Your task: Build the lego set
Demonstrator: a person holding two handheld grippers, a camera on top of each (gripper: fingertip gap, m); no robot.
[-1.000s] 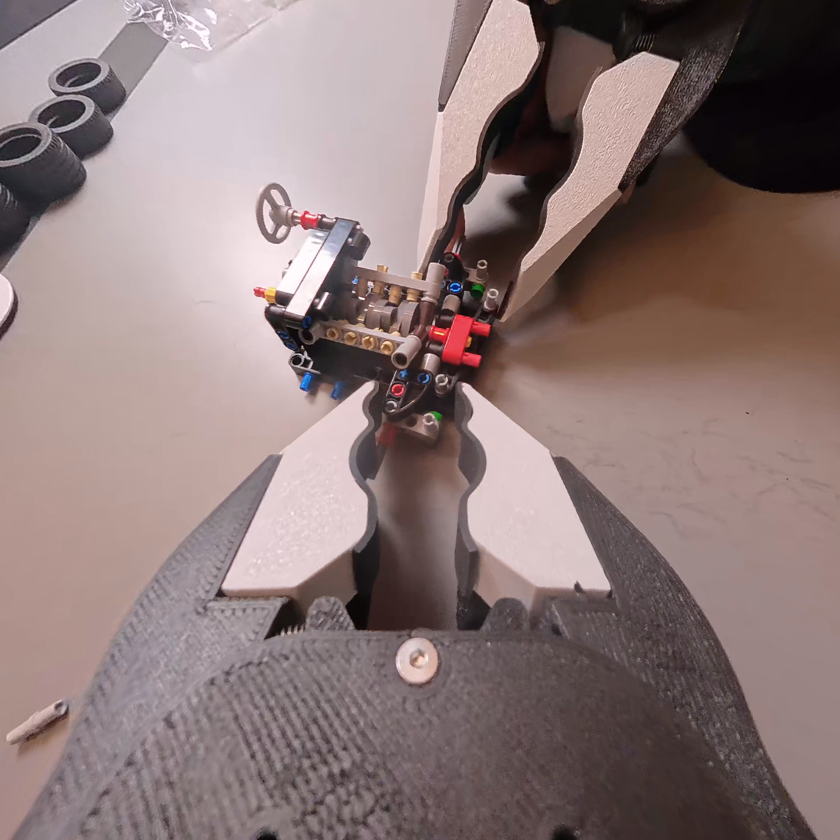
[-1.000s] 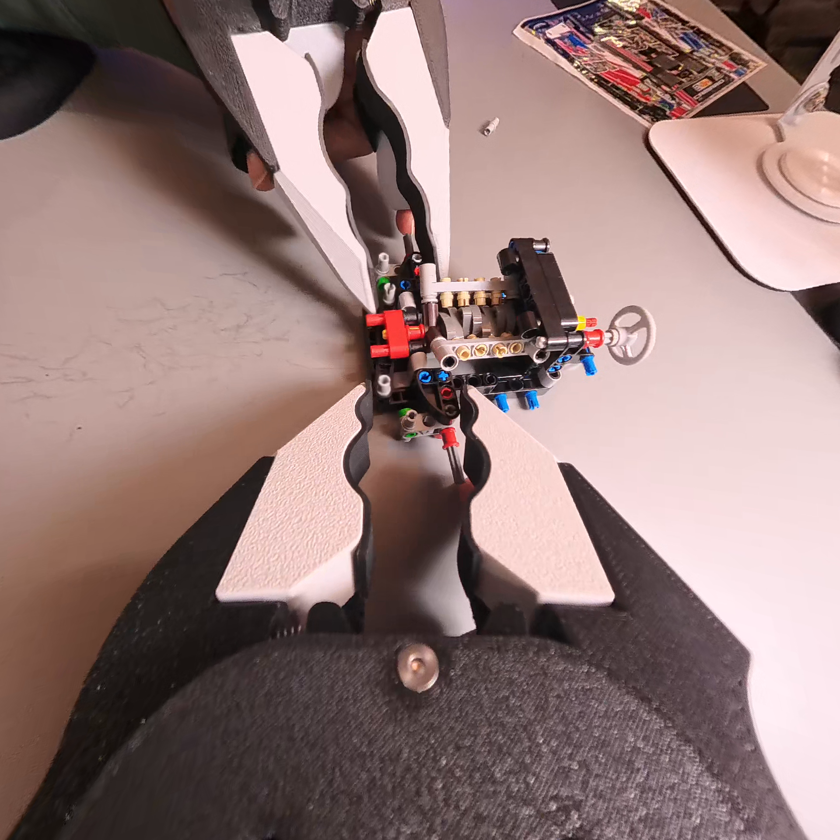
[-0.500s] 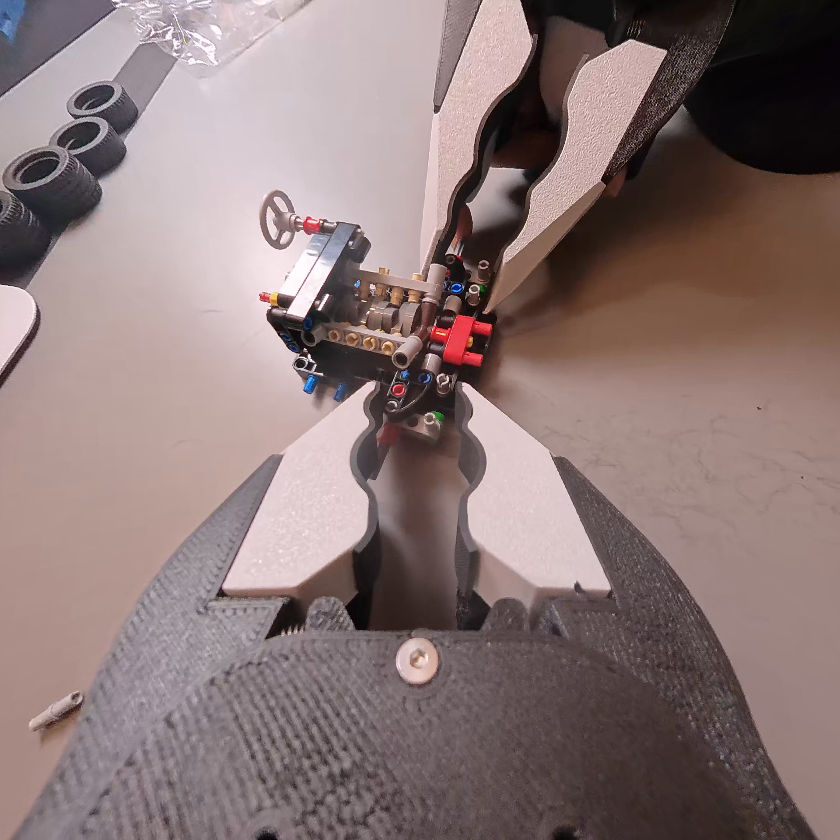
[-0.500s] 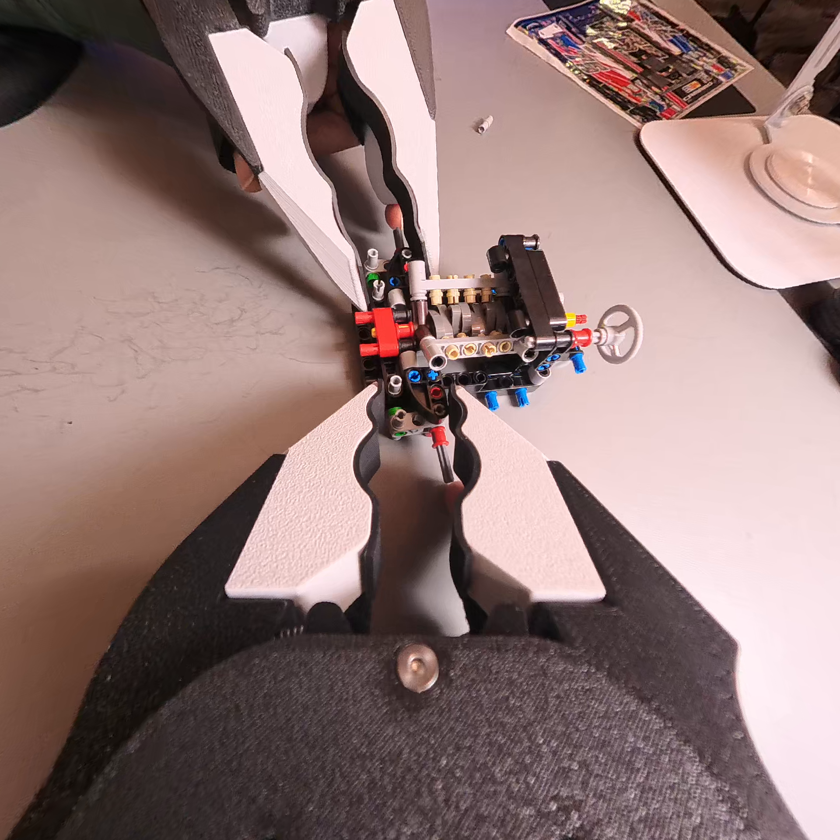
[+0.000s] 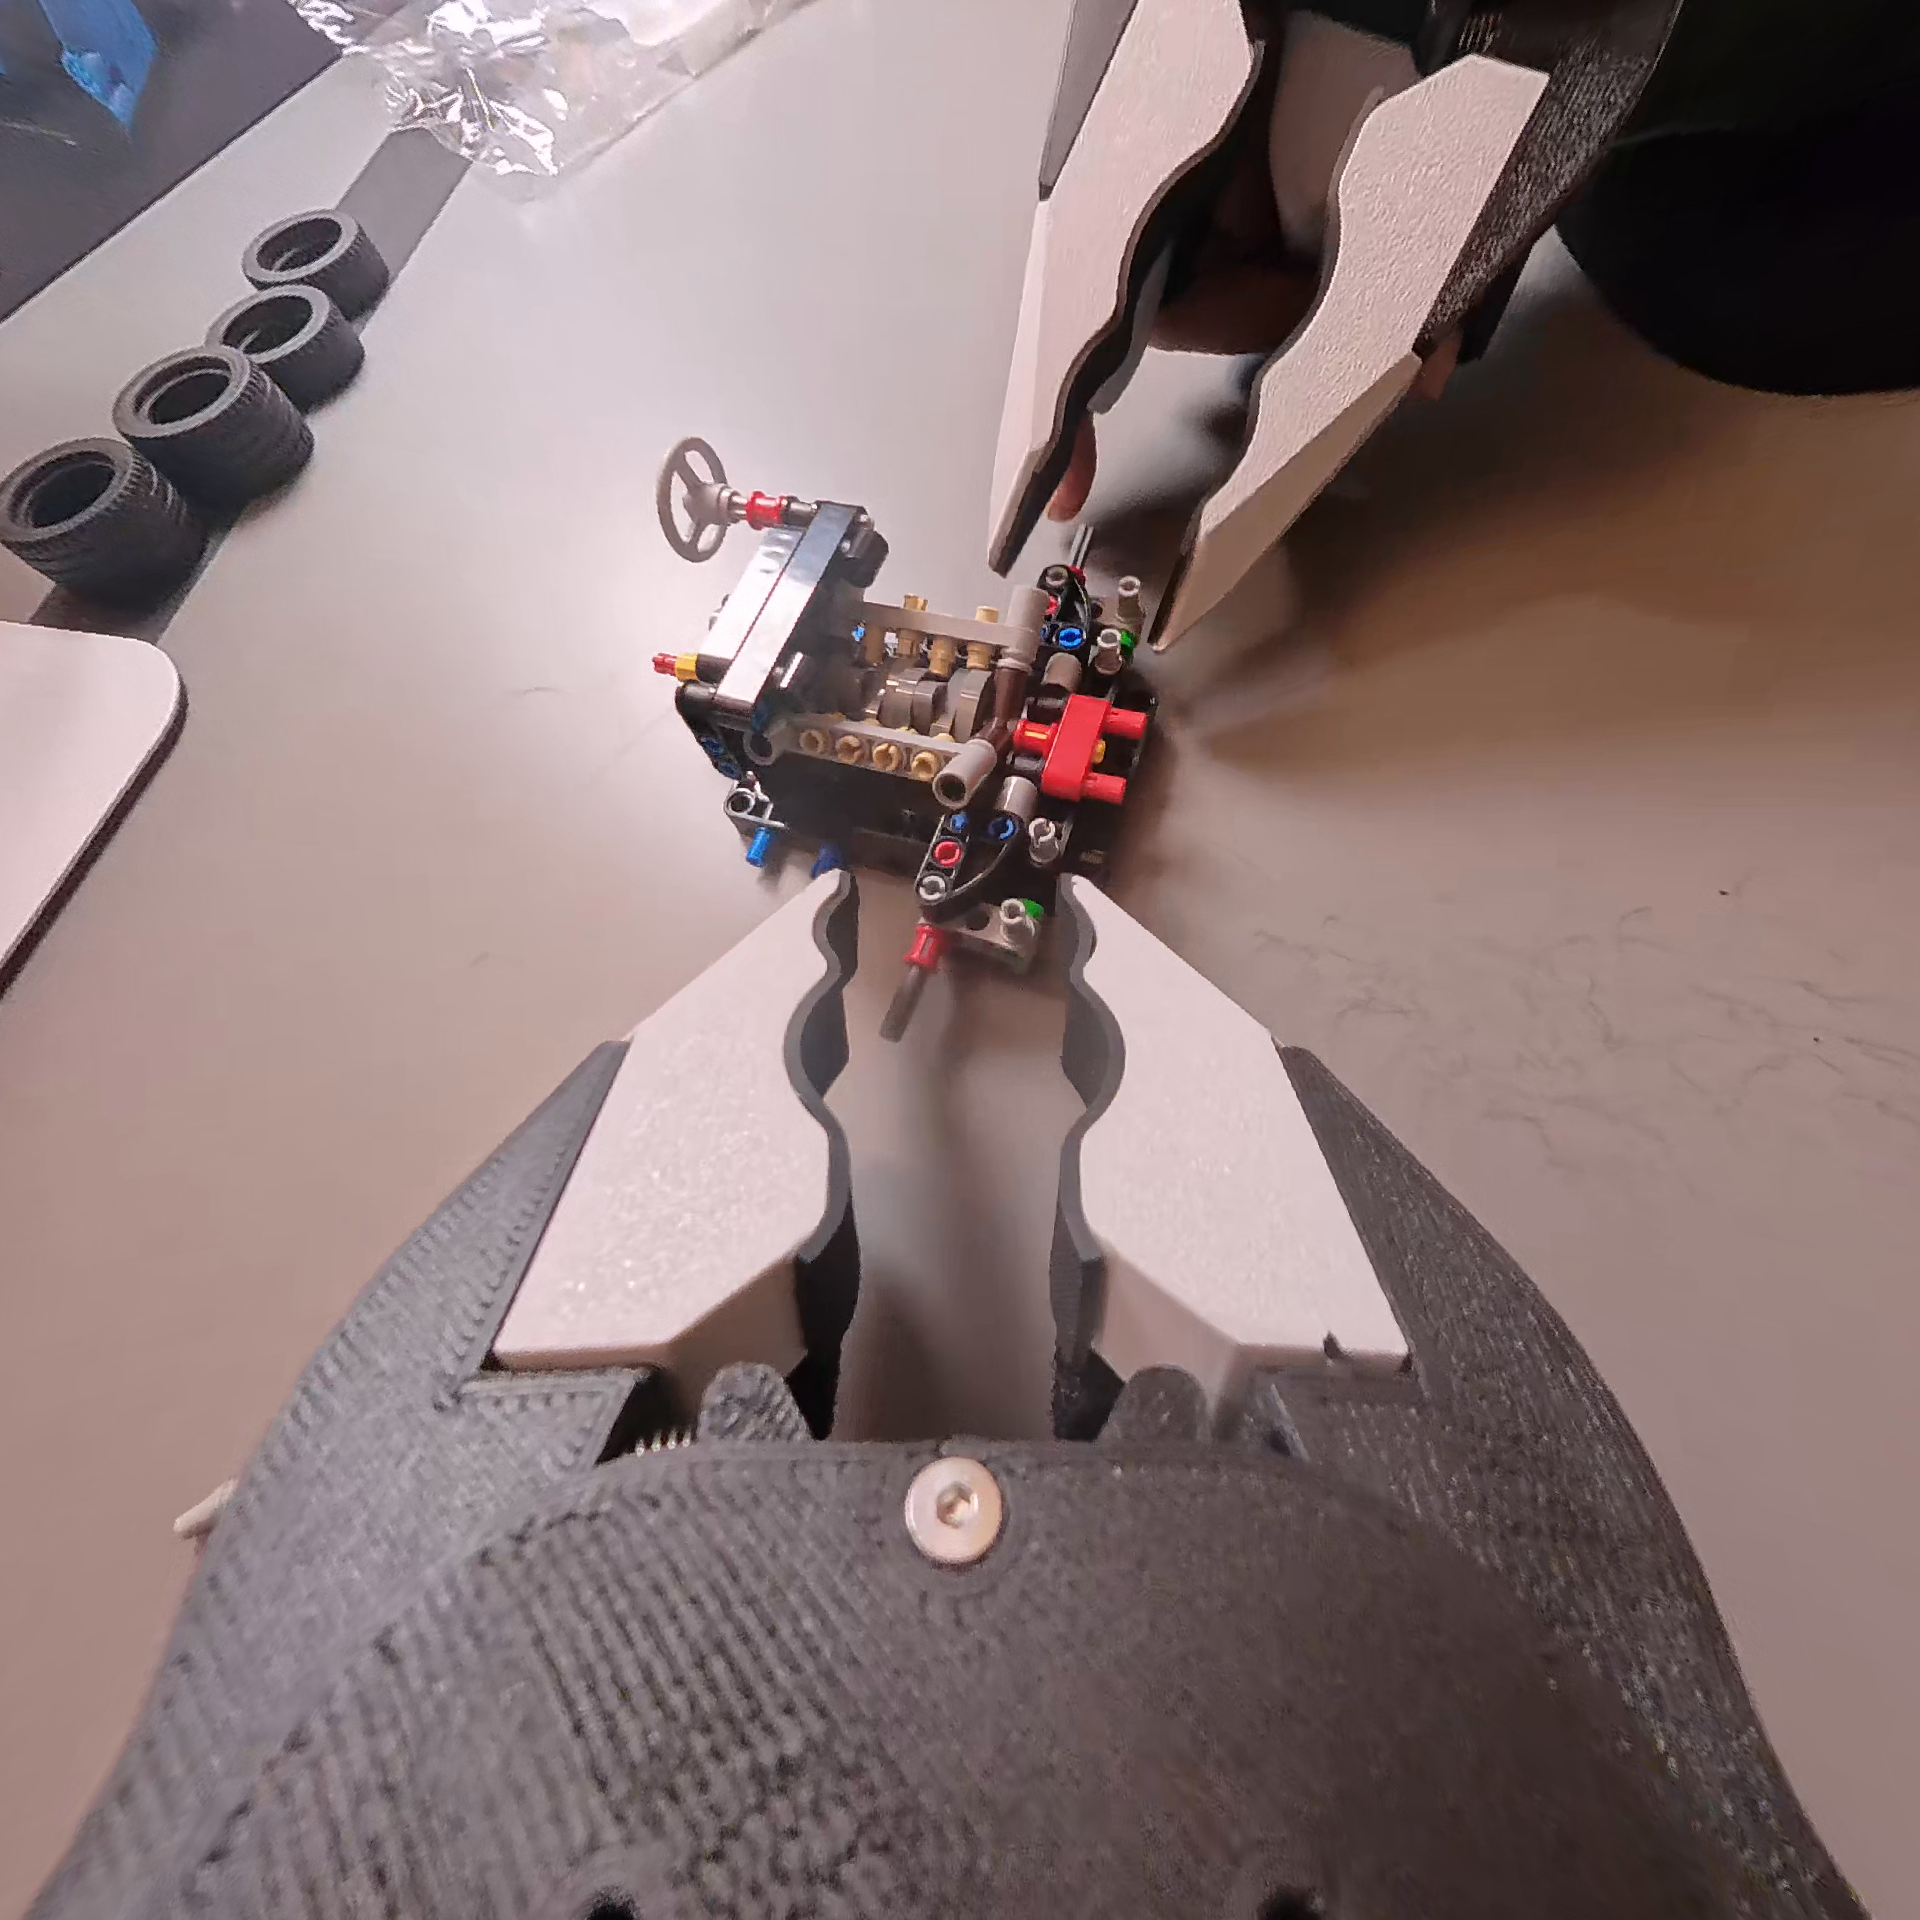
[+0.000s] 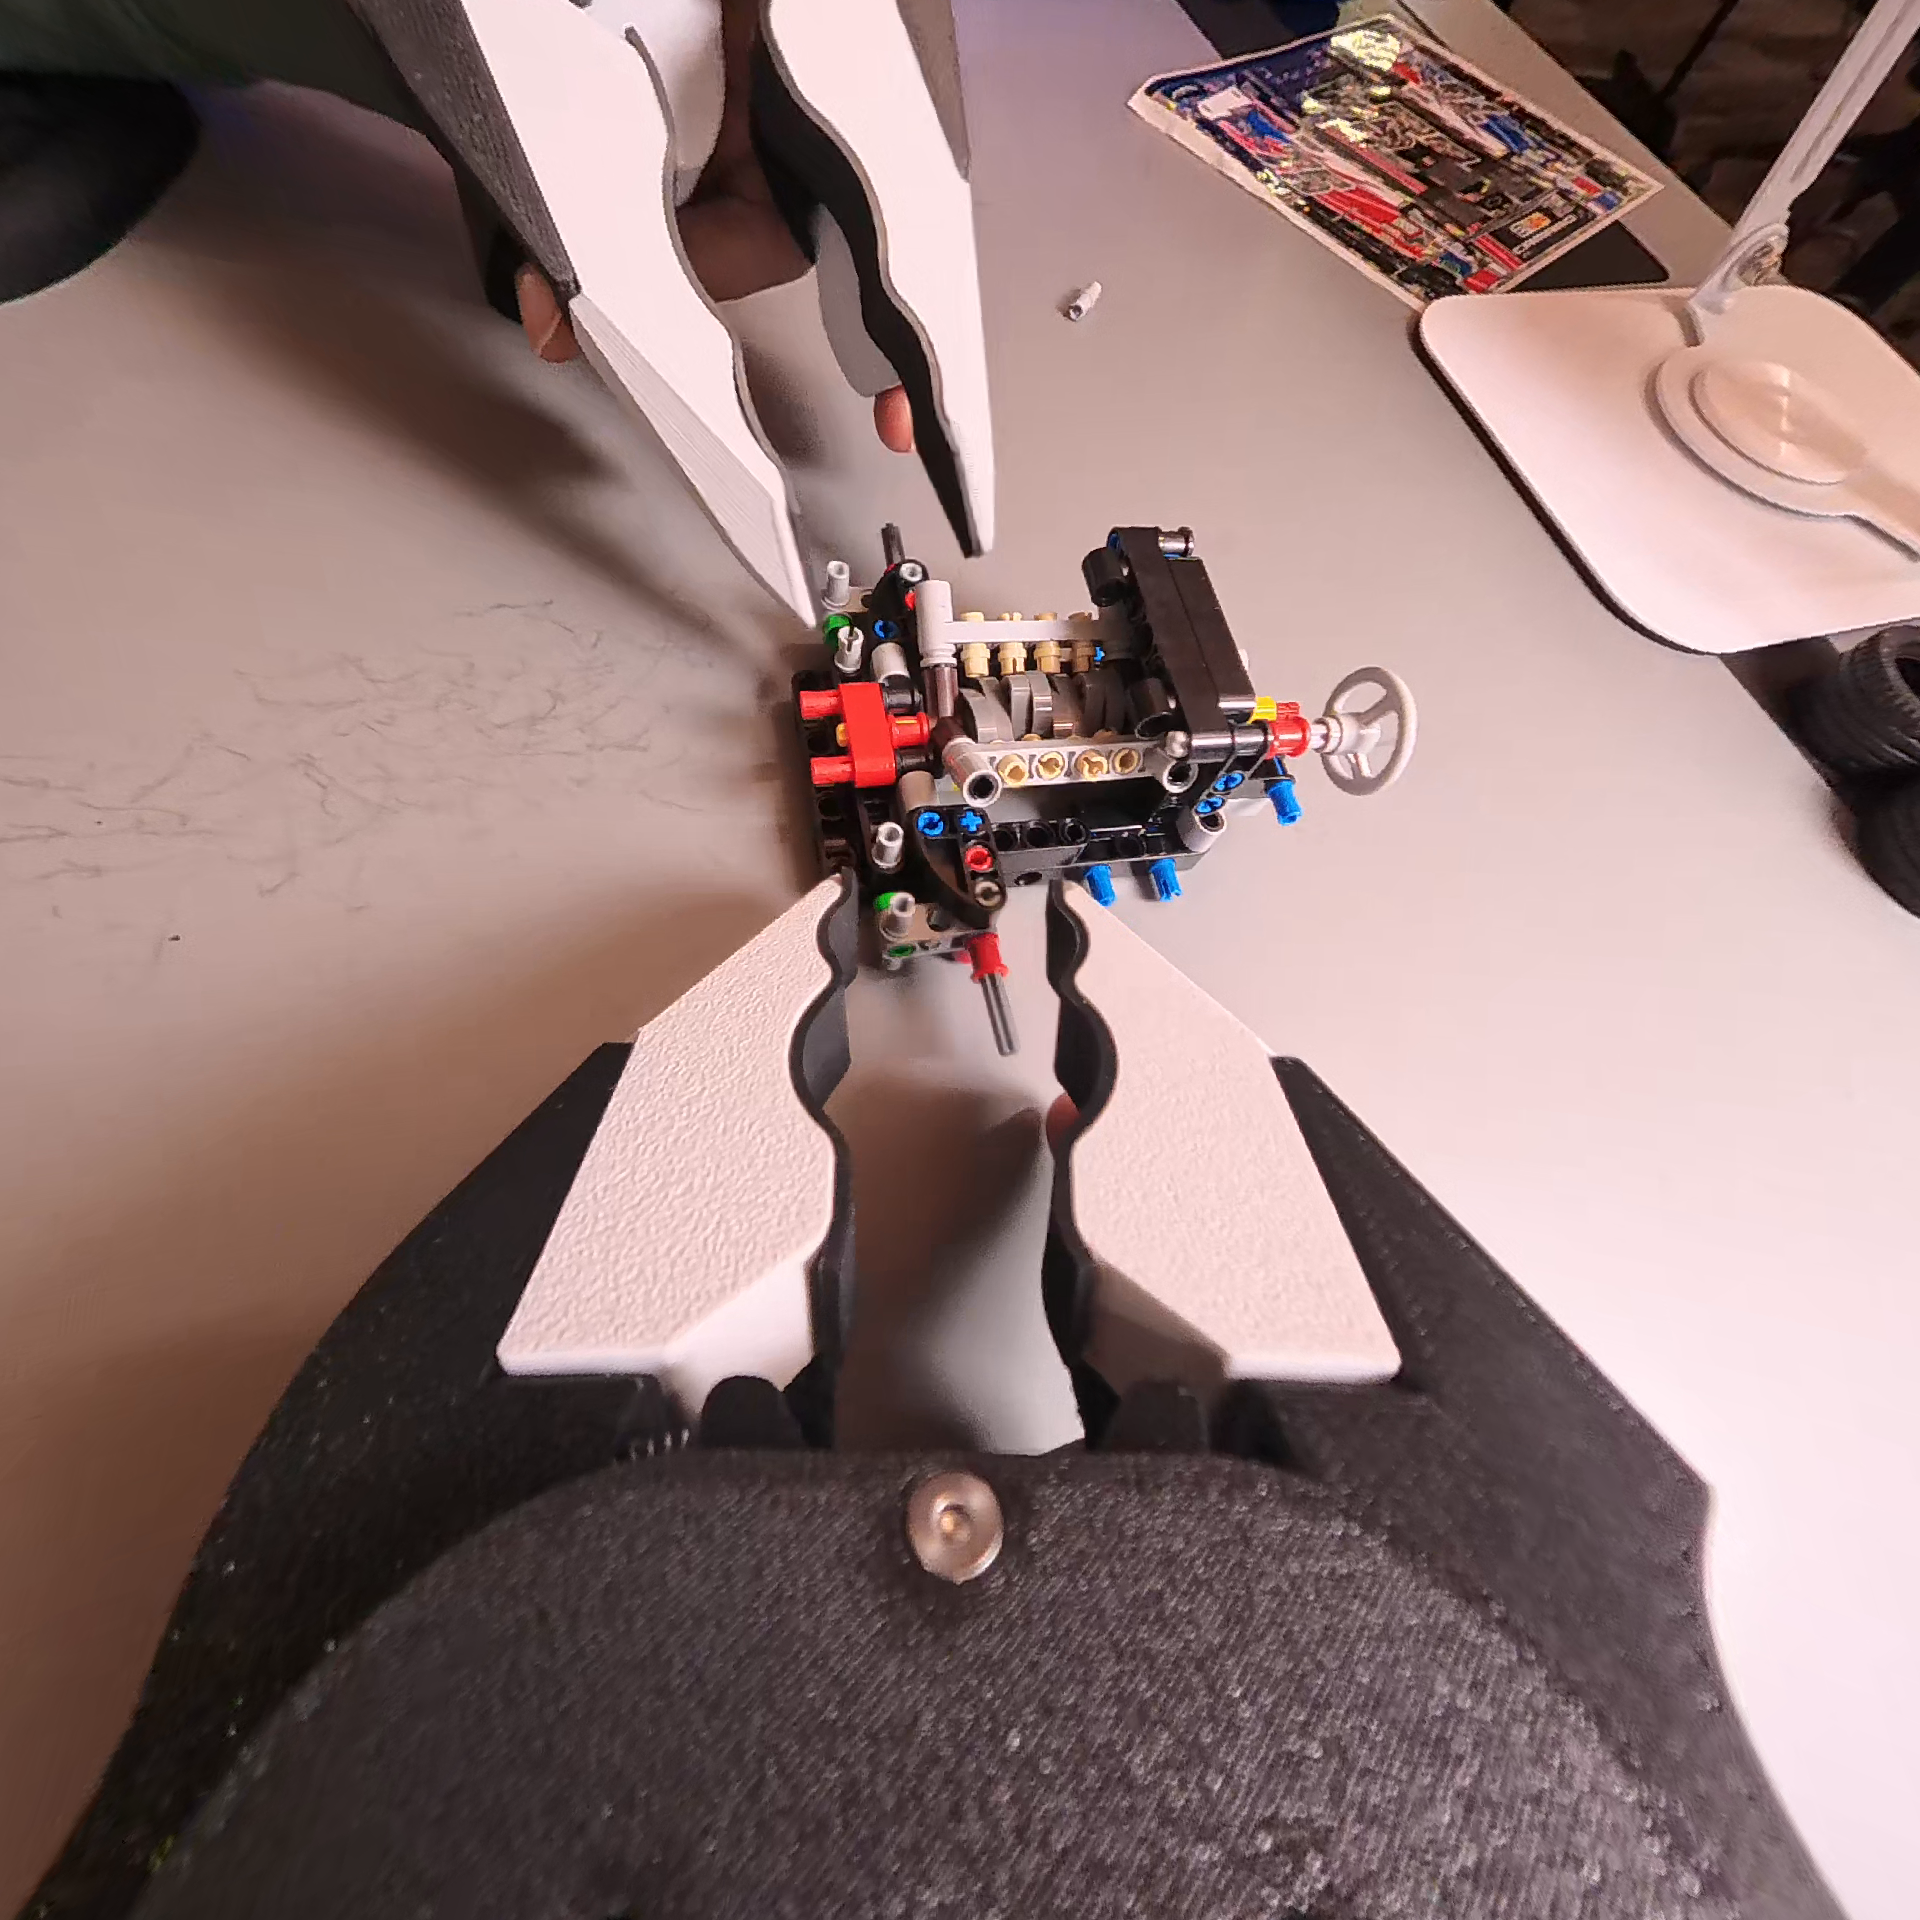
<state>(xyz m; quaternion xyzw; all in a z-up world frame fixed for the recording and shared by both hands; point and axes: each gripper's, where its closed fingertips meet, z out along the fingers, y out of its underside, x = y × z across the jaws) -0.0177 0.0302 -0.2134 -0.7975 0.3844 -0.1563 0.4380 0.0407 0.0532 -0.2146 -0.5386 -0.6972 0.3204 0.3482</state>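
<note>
lego assembly on grey table, flanked endwise by left gripper and right gripper, both spread apart; tyres well clear.

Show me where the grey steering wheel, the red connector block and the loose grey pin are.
Steering wheel (image 6: 1371, 730), right wrist view, on its hub.
Red connector block (image 6: 865, 736), right wrist view, on its top face.
Loose grey pin (image 6: 1081, 302), right wrist view, mid-length.

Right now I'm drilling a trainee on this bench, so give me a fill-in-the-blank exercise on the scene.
1. The lego model sits on the ____.
2. Its steering wheel is coloured ____.
3. Both the left gripper and the right gripper have jaws that are ____.
4. The tyres are coloured ____.

Missing words: table; grey; open; black
</note>
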